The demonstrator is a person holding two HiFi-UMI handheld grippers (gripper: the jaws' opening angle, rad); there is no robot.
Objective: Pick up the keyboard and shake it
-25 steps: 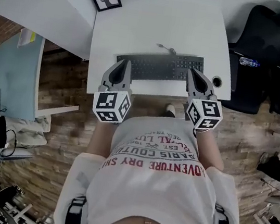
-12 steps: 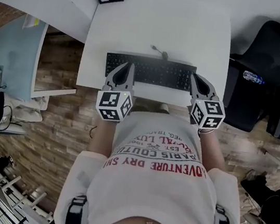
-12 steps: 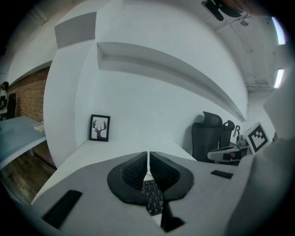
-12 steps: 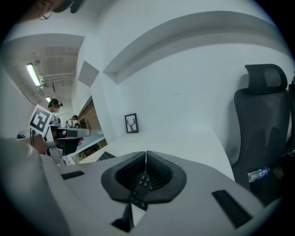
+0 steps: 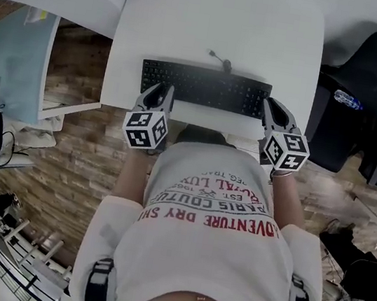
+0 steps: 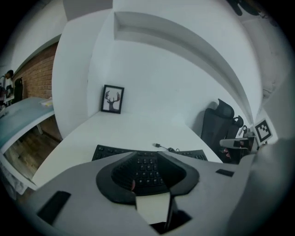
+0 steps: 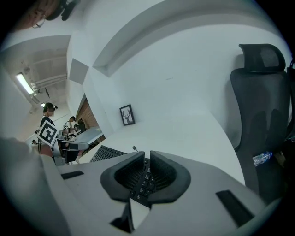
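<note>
The left gripper point(image 5: 161, 92) and right gripper point(image 5: 273, 109) slant down at the two ends of the keyboard point(image 5: 205, 89). The left jaws have just been opening, with nothing between them. The right jaws are closed and empty.

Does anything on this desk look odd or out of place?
Nothing spilled or broken. The cable of the keyboard ends loose on the white desk behind it, plugged into nothing, and a water bottle lies on its side on the black chair at the right.
</note>
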